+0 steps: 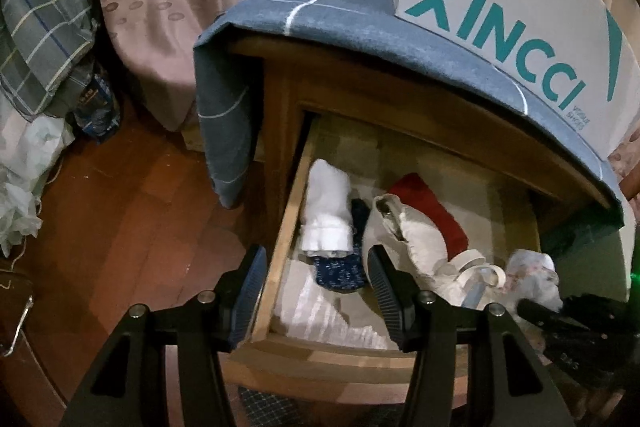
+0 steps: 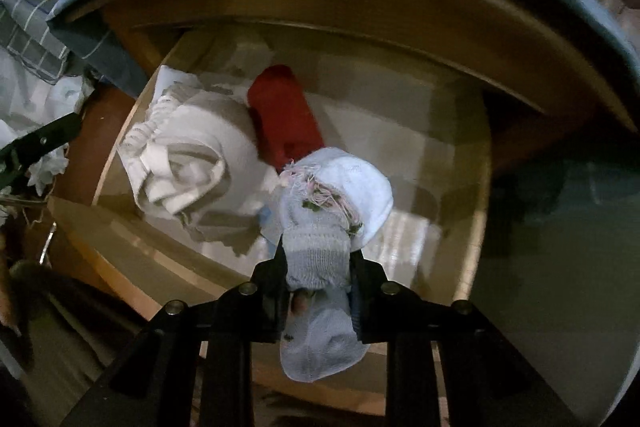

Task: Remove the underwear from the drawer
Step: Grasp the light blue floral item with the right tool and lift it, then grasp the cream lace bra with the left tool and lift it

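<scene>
The right tongs (image 2: 318,267) pinch a pale blue-and-white bundle of underwear (image 2: 340,195) by its ribbed band, above the drawer's (image 2: 132,251) front right corner. To finish well, lift straight up until the hanging end clears the front rim, keeping the pinch firm so nothing slips. The left tongs (image 1: 316,291) stand half spread and empty, straddling the drawer's left wall near its front corner, beside the cream garment (image 1: 416,239).
</scene>
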`<state>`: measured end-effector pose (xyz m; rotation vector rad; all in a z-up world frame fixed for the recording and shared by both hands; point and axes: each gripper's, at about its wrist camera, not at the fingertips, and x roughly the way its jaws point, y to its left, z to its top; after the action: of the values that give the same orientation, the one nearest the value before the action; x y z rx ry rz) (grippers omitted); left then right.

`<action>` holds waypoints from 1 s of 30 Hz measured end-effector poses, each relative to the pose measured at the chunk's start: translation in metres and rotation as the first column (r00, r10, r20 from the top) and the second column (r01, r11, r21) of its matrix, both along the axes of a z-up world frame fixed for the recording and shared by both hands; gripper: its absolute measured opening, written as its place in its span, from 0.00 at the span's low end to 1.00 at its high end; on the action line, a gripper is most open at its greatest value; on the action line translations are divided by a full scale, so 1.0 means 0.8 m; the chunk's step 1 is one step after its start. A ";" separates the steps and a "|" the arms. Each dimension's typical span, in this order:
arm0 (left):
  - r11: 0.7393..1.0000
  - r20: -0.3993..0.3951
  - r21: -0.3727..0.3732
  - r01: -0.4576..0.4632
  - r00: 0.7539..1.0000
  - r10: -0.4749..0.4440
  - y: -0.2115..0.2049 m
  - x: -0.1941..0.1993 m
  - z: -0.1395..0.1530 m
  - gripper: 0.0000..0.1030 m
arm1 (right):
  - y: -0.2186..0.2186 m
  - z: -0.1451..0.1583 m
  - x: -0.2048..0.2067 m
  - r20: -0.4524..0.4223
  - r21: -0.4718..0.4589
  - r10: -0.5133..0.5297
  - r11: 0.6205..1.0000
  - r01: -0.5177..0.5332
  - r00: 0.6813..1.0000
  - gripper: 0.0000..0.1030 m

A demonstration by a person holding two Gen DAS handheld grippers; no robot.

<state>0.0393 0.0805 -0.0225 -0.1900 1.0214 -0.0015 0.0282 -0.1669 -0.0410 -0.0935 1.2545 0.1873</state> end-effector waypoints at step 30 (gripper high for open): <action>0.964 -0.183 -0.083 0.252 0.947 -0.263 -0.116 0.057 -0.043 0.62 | -0.063 -0.024 -0.006 -0.076 0.250 -0.155 0.953 0.169 0.985 0.21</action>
<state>0.0847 -0.0124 -0.0566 -0.1100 1.2349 -0.2559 0.0231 -0.2174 -0.0601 0.2385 1.2770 0.2088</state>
